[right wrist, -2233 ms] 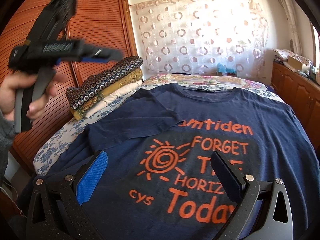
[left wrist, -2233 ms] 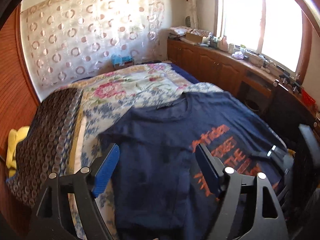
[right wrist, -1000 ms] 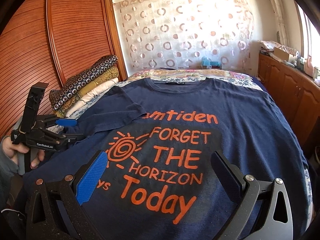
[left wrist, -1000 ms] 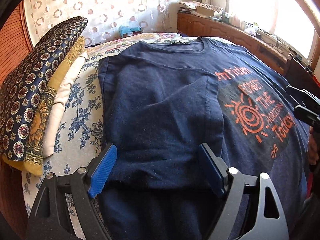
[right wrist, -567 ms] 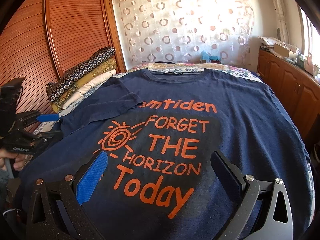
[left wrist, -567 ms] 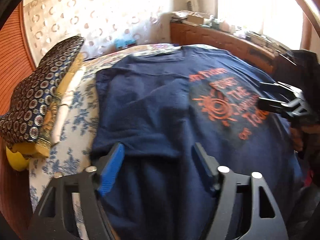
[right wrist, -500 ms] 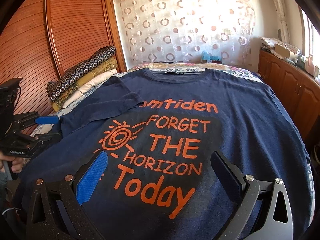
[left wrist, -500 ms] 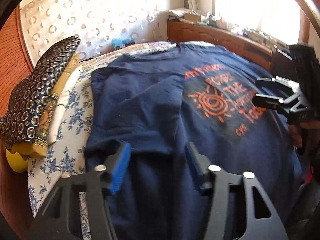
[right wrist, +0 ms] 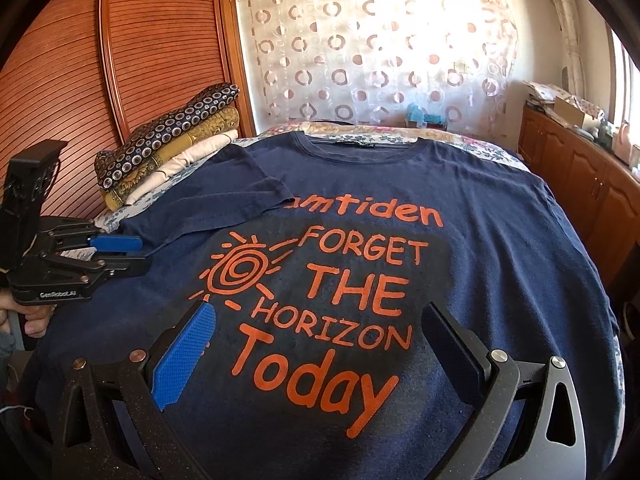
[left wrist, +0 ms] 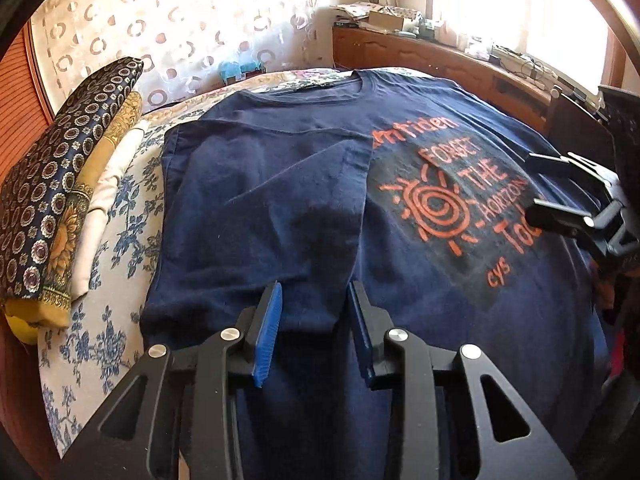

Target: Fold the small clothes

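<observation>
A navy T-shirt (right wrist: 460, 248) with orange print lies flat, front up, on the bed; it also shows in the left wrist view (left wrist: 400, 280). Its left sleeve (left wrist: 272, 200) is folded in over the chest. My left gripper (left wrist: 314, 312) hovers at the folded sleeve's near edge with its jaws narrowed but still apart, nothing between them; it also shows in the right wrist view (right wrist: 132, 254). My right gripper (right wrist: 320, 344) is wide open over the print near the hem and also shows in the left wrist view (left wrist: 536, 188).
A stack of folded cloths (left wrist: 56, 184) lies on the bed's left side against a wooden wardrobe (right wrist: 120, 80). A floral bedsheet (left wrist: 116, 264) shows beside the shirt. A wooden cabinet (right wrist: 580, 176) runs along the right under the window. A curtain (right wrist: 380, 48) hangs behind.
My left gripper has come down from high up to the folded sleeve's edge and its jaws have narrowed. The right gripper has stayed open over the print.
</observation>
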The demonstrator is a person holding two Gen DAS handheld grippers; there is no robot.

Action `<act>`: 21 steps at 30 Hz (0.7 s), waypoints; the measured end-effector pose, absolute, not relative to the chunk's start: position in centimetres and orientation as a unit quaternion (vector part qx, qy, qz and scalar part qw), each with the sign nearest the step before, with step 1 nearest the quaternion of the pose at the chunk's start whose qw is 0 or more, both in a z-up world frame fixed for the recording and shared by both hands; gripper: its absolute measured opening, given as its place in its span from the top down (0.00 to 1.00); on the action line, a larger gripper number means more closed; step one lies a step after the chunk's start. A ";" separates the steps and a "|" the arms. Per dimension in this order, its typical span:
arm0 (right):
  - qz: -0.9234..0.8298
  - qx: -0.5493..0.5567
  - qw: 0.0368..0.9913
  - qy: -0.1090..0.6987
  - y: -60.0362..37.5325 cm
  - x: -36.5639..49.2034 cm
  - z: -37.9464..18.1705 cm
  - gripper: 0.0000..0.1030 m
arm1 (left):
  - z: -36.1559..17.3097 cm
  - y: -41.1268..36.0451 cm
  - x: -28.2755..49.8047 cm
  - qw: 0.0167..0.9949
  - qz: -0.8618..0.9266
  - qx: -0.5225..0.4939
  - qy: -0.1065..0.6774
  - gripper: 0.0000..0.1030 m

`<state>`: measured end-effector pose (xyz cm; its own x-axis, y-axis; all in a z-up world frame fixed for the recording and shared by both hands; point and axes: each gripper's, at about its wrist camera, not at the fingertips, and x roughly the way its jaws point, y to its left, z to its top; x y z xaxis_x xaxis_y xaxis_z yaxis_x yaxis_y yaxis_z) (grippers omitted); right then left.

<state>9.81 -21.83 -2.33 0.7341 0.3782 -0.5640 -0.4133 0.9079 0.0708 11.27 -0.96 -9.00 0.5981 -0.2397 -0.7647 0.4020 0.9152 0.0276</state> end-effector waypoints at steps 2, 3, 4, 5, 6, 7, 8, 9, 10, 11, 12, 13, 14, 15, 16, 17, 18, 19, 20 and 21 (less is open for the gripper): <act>0.213 -0.029 0.931 0.296 -21.9 9.8 -2.3 0.00 | -8.6 -0.9 11.5 0.891 -0.182 0.086 0.407 0.85; 0.214 -0.029 0.931 0.295 -21.9 9.7 -2.3 0.00 | -8.4 -1.0 11.5 0.893 -0.180 0.083 0.403 0.93; 0.214 -0.029 0.931 0.294 -22.0 9.7 -2.3 0.00 | -8.2 -1.0 11.4 0.896 -0.178 0.079 0.398 0.93; 0.214 -0.029 0.931 0.294 -22.0 9.7 -2.3 0.00 | -7.7 -0.8 11.3 0.901 -0.175 0.074 0.391 0.93; 0.215 -0.030 0.931 0.294 -22.0 9.6 -2.3 0.00 | -7.4 -0.8 11.3 0.903 -0.175 0.070 0.387 0.95; 0.214 -0.030 0.931 0.293 -22.0 9.6 -2.3 0.00 | -6.9 -0.8 11.1 0.904 -0.181 0.062 0.382 0.95; 0.214 -0.030 0.931 0.293 -22.0 9.6 -2.3 0.00 | -6.5 -0.8 11.1 0.904 -0.185 0.059 0.381 0.95; 0.215 -0.031 0.931 0.293 -22.0 9.6 -2.3 0.00 | -6.2 -0.9 11.0 0.904 -0.187 0.058 0.380 0.95; 0.215 -0.031 0.931 0.293 -22.0 9.6 -2.2 0.00 | -5.8 -1.0 10.8 0.904 -0.193 0.056 0.377 0.95; 0.215 -0.031 0.931 0.293 -22.0 9.6 -2.2 0.00 | -5.4 -1.3 10.7 0.903 -0.201 0.052 0.376 0.95; 0.215 -0.031 0.931 0.293 -22.0 9.6 -2.2 0.00 | -5.1 -1.6 10.6 0.902 -0.206 0.052 0.375 0.95; 0.215 -0.031 0.931 0.293 -22.0 9.6 -2.2 0.00 | -4.9 -1.9 10.5 0.902 -0.210 0.053 0.373 0.95; 0.215 -0.030 0.931 0.293 -22.0 9.6 -2.2 0.00 | -4.7 -2.3 10.3 0.901 -0.216 0.056 0.372 0.95; 0.215 -0.030 0.931 0.293 -22.0 9.5 -2.2 0.00 | -4.6 -2.5 10.3 0.900 -0.219 0.056 0.372 0.95; 0.215 -0.031 0.931 0.293 -22.0 9.5 -2.2 0.00 | -4.5 -2.8 10.2 0.899 -0.224 0.054 0.372 0.95; 0.215 -0.031 0.931 0.293 -22.0 9.5 -2.2 0.00 | -4.5 -3.0 10.2 0.899 -0.226 0.055 0.372 0.95; 0.215 -0.031 0.931 0.293 -22.0 9.5 -2.2 0.00 | -4.4 -3.3 10.2 0.900 -0.225 0.062 0.369 0.95; 0.215 -0.031 0.931 0.293 -22.0 9.6 -2.2 0.00 | -4.4 -3.4 10.1 0.900 -0.223 0.066 0.368 0.95; 0.215 -0.031 0.931 0.293 -22.0 9.6 -2.2 0.00 | -4.4 -3.4 10.2 0.902 -0.215 0.072 0.367 0.95; 0.215 -0.031 0.931 0.293 -22.0 9.5 -2.2 0.00 | -4.6 -3.5 10.3 0.903 -0.206 0.080 0.368 0.95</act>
